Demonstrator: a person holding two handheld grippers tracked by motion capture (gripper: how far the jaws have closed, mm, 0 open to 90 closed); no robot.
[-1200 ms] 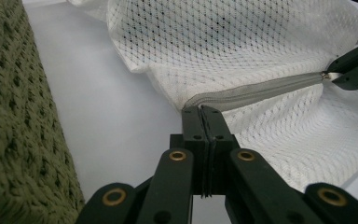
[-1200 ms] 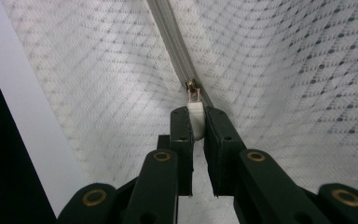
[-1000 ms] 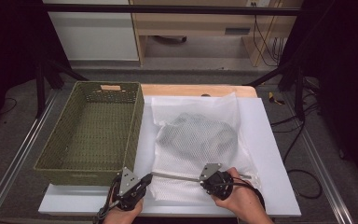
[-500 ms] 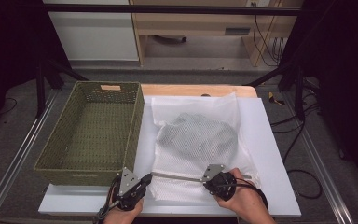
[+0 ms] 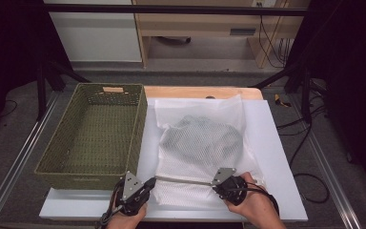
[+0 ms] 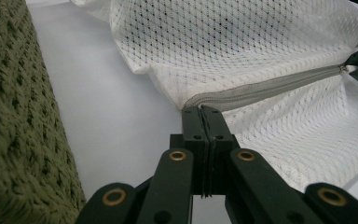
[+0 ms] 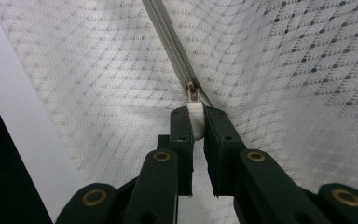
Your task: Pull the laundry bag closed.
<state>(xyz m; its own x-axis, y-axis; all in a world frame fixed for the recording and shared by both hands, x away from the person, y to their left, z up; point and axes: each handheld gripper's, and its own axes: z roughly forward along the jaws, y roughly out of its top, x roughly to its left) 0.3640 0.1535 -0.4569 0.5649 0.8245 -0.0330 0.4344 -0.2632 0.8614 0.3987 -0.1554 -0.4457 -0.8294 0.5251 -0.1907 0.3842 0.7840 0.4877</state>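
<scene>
A white mesh bag (image 5: 201, 148) is laid on the white table (image 5: 276, 157), beside a green basket (image 5: 95, 136). Its zipper (image 5: 183, 181) end is clamped by the left gripper (image 6: 202, 112). The white zipper tab (image 7: 195, 114) is pinched by the right gripper (image 7: 197, 119).

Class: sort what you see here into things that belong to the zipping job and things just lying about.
In the job: mesh laundry bag, its zip, zip pull, left hand-held gripper, right hand-held gripper.
Lying about: green woven basket, white board.
</scene>
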